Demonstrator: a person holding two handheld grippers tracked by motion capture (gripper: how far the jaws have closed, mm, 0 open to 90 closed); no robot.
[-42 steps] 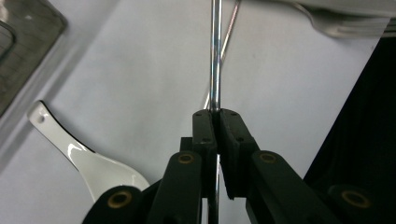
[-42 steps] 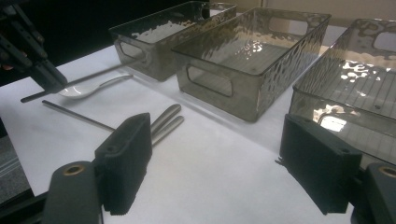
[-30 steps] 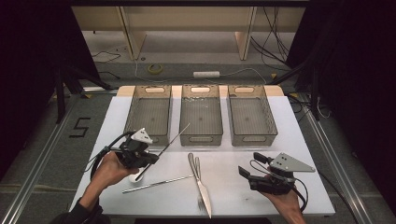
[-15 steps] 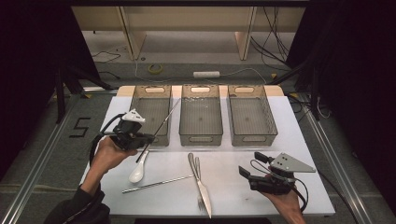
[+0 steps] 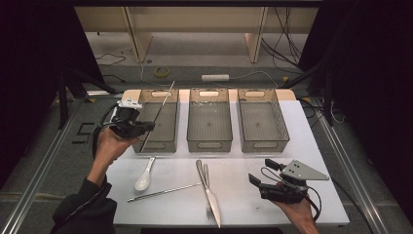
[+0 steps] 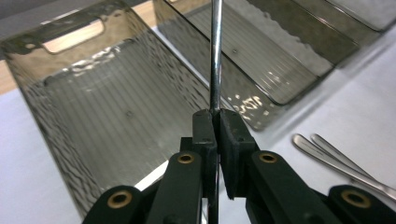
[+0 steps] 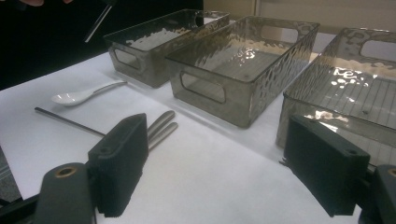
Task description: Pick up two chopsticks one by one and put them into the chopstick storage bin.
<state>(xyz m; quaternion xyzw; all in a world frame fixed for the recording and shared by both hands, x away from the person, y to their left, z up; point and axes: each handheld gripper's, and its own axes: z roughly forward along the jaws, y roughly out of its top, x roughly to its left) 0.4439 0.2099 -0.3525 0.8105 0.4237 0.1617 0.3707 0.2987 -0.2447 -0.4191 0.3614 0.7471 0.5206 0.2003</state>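
- My left gripper (image 6: 215, 122) pinches a metal chopstick (image 6: 215, 56), jaws clamped tight (the rod slants up above the left bin (image 5: 160, 127)).
- My right gripper (image 7: 224, 172) gapes wide, holding nothing, over the white table (image 5: 243, 195).
- Spoon (image 5: 144, 174), second chopstick (image 5: 163, 192) and cutlery lie between.

High view down over the table (image 5: 311, 146); both gripper views close, facing the shared bins (image 6: 116, 116).

White spoon (image 5: 144, 177), smoky ribbed bins (image 5: 209, 122)
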